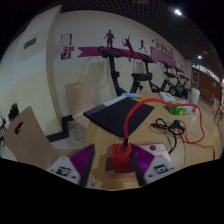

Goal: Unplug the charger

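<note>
Between the tongs (113, 166), the red charger (120, 154) stands ready for extraction.

On the worktop (150, 128), we see the charger's red body just ahead of the fingertips, the purple pads (78, 160) flanking it with a visible gap at each side, so we judge the tongs open and not yet gripping. Its red cable (140, 108) arcs up and away toward the far right. For a clean pull, we advise centring the body between both pads, closing squarely on its flat sides, and drawing straight back along the plug axis, without twisting. We cannot make out the socket itself. A dark mat (112, 112) lies beyond, green items (170, 125) sit to the right near the cable, and a cardboard box (30, 138) stands at the left; the room behind the tongs appears free for withdrawal.
</note>
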Tool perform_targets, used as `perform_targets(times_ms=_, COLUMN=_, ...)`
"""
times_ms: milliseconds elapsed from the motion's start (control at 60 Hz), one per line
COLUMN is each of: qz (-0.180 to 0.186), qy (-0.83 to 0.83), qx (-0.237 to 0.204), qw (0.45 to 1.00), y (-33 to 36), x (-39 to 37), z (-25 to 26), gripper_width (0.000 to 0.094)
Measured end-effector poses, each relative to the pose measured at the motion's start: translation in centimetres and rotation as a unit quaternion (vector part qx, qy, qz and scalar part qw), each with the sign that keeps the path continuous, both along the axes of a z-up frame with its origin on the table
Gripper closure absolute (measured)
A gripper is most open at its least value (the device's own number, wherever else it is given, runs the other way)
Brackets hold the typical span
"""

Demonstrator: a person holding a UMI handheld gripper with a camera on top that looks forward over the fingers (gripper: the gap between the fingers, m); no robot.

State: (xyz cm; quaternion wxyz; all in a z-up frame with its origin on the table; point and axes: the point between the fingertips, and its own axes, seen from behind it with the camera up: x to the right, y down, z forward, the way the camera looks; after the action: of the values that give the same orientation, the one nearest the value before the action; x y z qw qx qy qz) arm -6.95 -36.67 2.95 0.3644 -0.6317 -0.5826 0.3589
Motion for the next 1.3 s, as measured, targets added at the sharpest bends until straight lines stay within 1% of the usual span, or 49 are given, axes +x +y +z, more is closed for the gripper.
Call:
perform_targets(times_ms=17, qz=-0.004, qy=-0.003, qx=0.001, qw=1.000, y=0.2, x=0.0, z=-0.4, gripper_width=0.0316)
perform_targets(times_ms=67, qz=-0.040, qy=0.000, qx=0.032, qw=0.999, y=2.5, x=-0.2, z=-0.5, gripper_width=0.0592)
perform_targets(times_ms=83, qz=-0.036, qy=0.004, qx=0.023, qw=0.999, y=2.2, x=-0.4, z=-0.5, gripper_width=0.0685)
perform_targets(times_ms=133, qz=-0.031, qy=-0.002, qx=0.024, qw=0.999, y=2.4, x=-0.3, z=-0.4, gripper_width=0.0740)
perform_targets(times_ms=150, qz=-0.029, qy=-0.003, qx=0.024, qw=0.999, y=2.3, x=-0.3, z=-0.3, gripper_width=0.0735)
perform_targets(times_ms=167, qz=-0.029, qy=-0.004, qx=0.021, qw=0.999, y=2.4, x=-0.4, z=-0.2, gripper_width=0.0762)
perform_targets(times_ms=183, qz=-0.030, qy=-0.006, qx=0.016, qw=0.999, y=2.1, x=-0.3, z=-0.3, gripper_width=0.0766)
perform_targets(times_ms=233, qz=-0.033, qy=-0.010, qx=-0.011, qw=0.999, y=2.3, x=0.0, z=0.1, gripper_width=0.0762)
perform_targets(times_ms=267, qz=-0.041, qy=0.025, qx=-0.012, qw=0.999, y=3.0, x=-0.4, z=3.1, gripper_width=0.0769)
perform_targets(times_ms=300, qz=-0.055, qy=0.061, qx=0.010, qw=0.997, y=4.6, x=-0.6, z=7.0, gripper_width=0.0768)
perform_targets(times_ms=317, qz=-0.055, qy=0.078, qx=0.013, qw=0.995, y=5.0, x=-0.7, z=8.9, gripper_width=0.0770)
perform_targets(times_ms=367, qz=-0.058, qy=0.098, qx=0.002, qw=0.993, y=5.5, x=-0.9, z=13.5, gripper_width=0.0770)
perform_targets(times_ms=400, qz=-0.068, qy=0.103, qx=-0.003, qw=0.992, y=6.9, x=-0.6, z=15.5, gripper_width=0.0769)
perform_targets(times_ms=450, qz=-0.071, qy=0.111, qx=-0.003, qw=0.991, y=9.1, x=-0.5, z=18.3, gripper_width=0.0773)
perform_targets(times_ms=500, qz=-0.079, qy=0.107, qx=0.011, qw=0.991, y=11.5, x=-0.1, z=20.5, gripper_width=0.0772)
perform_targets(times_ms=550, qz=-0.076, qy=0.094, qx=0.024, qw=0.992, y=13.8, x=-0.3, z=21.4, gripper_width=0.0773)
perform_targets(times_ms=600, qz=-0.081, qy=0.070, qx=0.040, qw=0.993, y=16.7, x=-0.1, z=20.8, gripper_width=0.0771)
perform_targets(times_ms=667, qz=-0.087, qy=0.033, qx=0.066, qw=0.994, y=20.9, x=0.8, z=18.2, gripper_width=0.0772)
perform_targets(times_ms=683, qz=-0.089, qy=0.022, qx=0.069, qw=0.993, y=21.0, x=0.4, z=18.0, gripper_width=0.0770)
perform_targets(times_ms=733, qz=-0.089, qy=-0.012, qx=0.068, qw=0.994, y=22.7, x=0.7, z=15.5, gripper_width=0.0765)
perform_targets(times_ms=800, qz=-0.078, qy=-0.053, qx=0.068, qw=0.993, y=25.1, x=1.8, z=11.3, gripper_width=0.0760)
perform_targets(times_ms=850, qz=-0.063, qy=-0.092, qx=0.073, qw=0.991, y=25.4, x=2.1, z=8.2, gripper_width=0.0747)
perform_targets(times_ms=900, qz=-0.042, qy=-0.127, qx=0.068, qw=0.989, y=25.5, x=2.7, z=5.0, gripper_width=0.0742)
perform_targets(times_ms=967, qz=-0.020, qy=-0.160, qx=0.070, qw=0.984, y=25.5, x=3.4, z=1.8, gripper_width=0.0726)
perform_targets(times_ms=1017, qz=-0.010, qy=-0.176, qx=0.075, qw=0.982, y=25.9, x=3.5, z=0.0, gripper_width=0.0715)
perform_targets(times_ms=1083, qz=0.000, qy=-0.202, qx=0.070, qw=0.977, y=25.9, x=4.0, z=-3.0, gripper_width=0.0693)
perform_targets(times_ms=1117, qz=0.003, qy=-0.212, qx=0.061, qw=0.975, y=25.7, x=4.3, z=-4.1, gripper_width=0.0662)
perform_targets(times_ms=1150, qz=0.007, qy=-0.213, qx=0.051, qw=0.976, y=25.8, x=4.3, z=-4.4, gripper_width=0.0641)
perform_targets(times_ms=1167, qz=0.006, qy=-0.213, qx=0.049, qw=0.976, y=25.8, x=4.4, z=-4.4, gripper_width=0.0607)
perform_targets(times_ms=1183, qz=0.004, qy=-0.215, qx=0.047, qw=0.976, y=25.9, x=4.5, z=-4.5, gripper_width=0.0602)
perform_targets(times_ms=1233, qz=-0.008, qy=-0.215, qx=0.041, qw=0.976, y=26.3, x=4.8, z=-3.9, gripper_width=0.0359)
perform_targets(times_ms=1300, qz=-0.014, qy=-0.205, qx=0.030, qw=0.978, y=26.5, x=5.7, z=-2.4, gripper_width=0.0035)
